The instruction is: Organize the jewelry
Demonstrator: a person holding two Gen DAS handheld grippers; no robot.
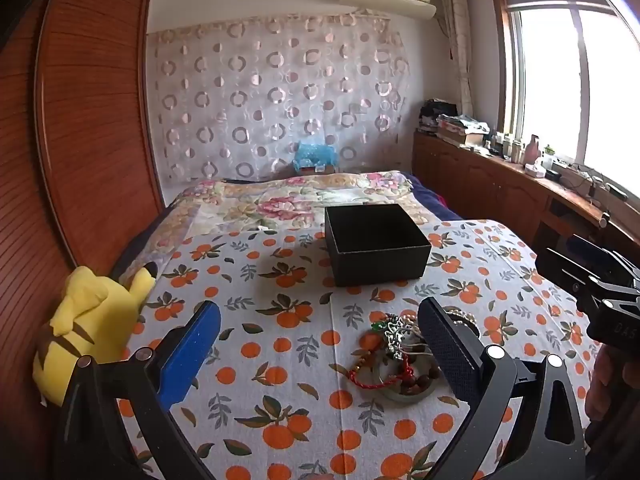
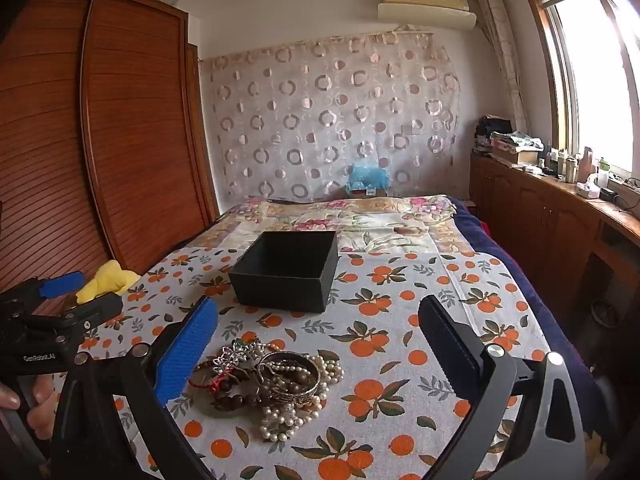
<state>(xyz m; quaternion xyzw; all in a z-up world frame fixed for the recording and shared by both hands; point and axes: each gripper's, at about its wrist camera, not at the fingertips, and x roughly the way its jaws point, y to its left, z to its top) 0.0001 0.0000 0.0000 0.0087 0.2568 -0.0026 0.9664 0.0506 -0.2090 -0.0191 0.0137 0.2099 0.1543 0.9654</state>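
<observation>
Right wrist view shows the jewelry pile (image 2: pixel 268 384) tangled on the orange-print cloth (image 2: pixel 400 320), near the empty black box (image 2: pixel 286 276). Both the right gripper (image 2: pixel 318 340) and left gripper (image 1: pixel 320 344) gape, holding nothing. Snagged strands could drag neighbours out and scatter pearls.

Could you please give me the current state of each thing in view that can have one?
Black box: lidless, upright, empty as far as visible.
Jewelry pile: tangled heap on the tablecloth, outside the box.
Left tongs: open, empty.
Right tongs: open, empty.
Yellow plush toy: lying at the table's edge.
</observation>
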